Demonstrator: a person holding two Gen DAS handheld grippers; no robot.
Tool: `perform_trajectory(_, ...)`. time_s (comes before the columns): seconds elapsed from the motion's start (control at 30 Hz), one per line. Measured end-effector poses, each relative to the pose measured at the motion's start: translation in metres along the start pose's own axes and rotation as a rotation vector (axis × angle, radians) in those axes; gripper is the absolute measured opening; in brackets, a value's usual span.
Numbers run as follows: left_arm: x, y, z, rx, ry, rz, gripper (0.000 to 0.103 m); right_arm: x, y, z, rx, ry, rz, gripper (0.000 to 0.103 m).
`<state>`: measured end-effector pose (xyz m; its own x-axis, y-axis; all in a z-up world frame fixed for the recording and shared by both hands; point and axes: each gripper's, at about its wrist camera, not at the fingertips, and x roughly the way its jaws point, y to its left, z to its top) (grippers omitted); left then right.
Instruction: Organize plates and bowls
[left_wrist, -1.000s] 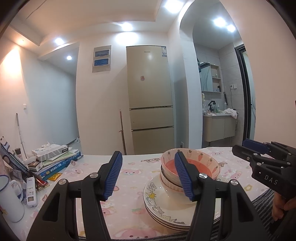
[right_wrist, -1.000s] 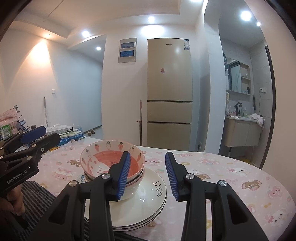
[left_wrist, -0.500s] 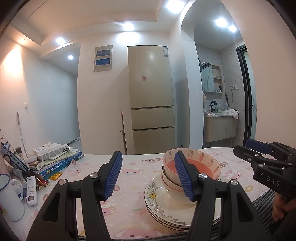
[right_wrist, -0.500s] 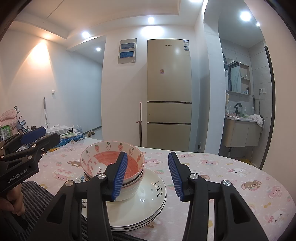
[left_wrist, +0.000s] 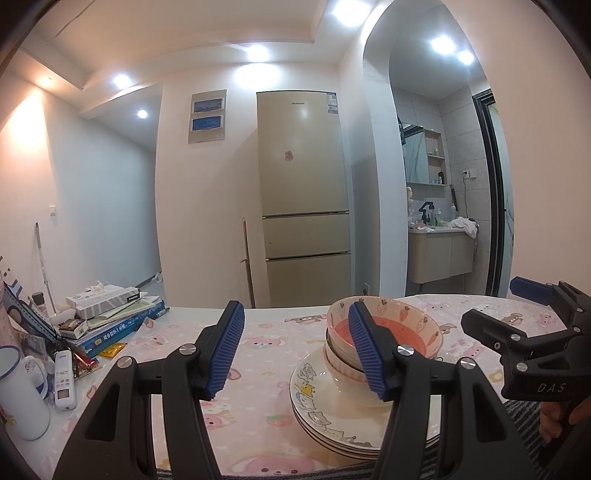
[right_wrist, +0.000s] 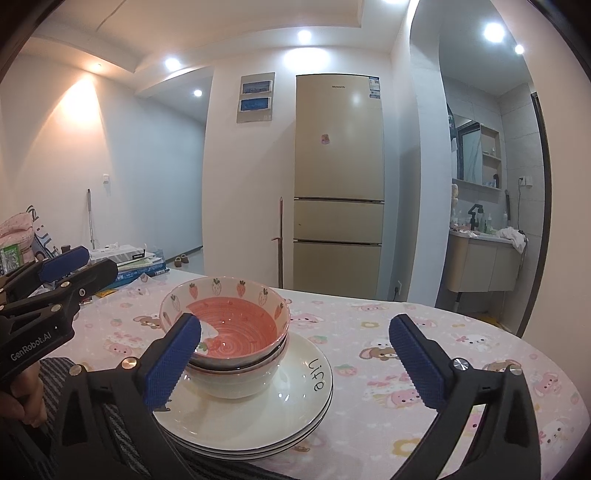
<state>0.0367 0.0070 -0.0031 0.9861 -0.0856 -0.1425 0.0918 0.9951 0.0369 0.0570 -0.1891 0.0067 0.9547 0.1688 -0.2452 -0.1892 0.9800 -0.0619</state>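
Stack of plates (right_wrist: 258, 417) low and centre-left in the right wrist view, on the pink cartoon-print tablecloth (right_wrist: 388, 332); top plate lettered "Life" at its right rim. Nested bowls (right_wrist: 229, 373) seated on the plates, toward the left of the stack; uppermost a strawberry bowl (right_wrist: 236, 317), red spiral inside, strawberries round the rim.

Right gripper (right_wrist: 295, 358) at bottom of frame, jaws just opened and now spread wide, nothing clasped. Left blue pad in front of the near-left bowl rim, contact not discernible; right pad over bare cloth well right of the stack.

Left gripper (left_wrist: 295, 350) at bottom centre of the left wrist view, jaws about half apart, empty. Right pad overlapping the strawberry bowl in the picture, left pad over bare cloth; gap between them clear.

Same stack at lower right of the left wrist view, cartoon-animal plate (left_wrist: 332, 406) on top.

Books and tissue box (left_wrist: 107, 314) piled at mid-left, remote control (left_wrist: 64, 374) and white mug (left_wrist: 18, 395) at lower left. Gold three-door refrigerator (left_wrist: 303, 199) at centre rear. Hand (left_wrist: 561, 417) gripping the other tool at right edge.
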Motion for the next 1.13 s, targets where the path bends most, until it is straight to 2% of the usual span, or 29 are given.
perform_trajectory(1.13,0.0004,0.0044,-0.0018,0.002,0.0,0.007,0.058,0.0024,-0.0004,0.0,0.004,0.005,0.001,0.103)
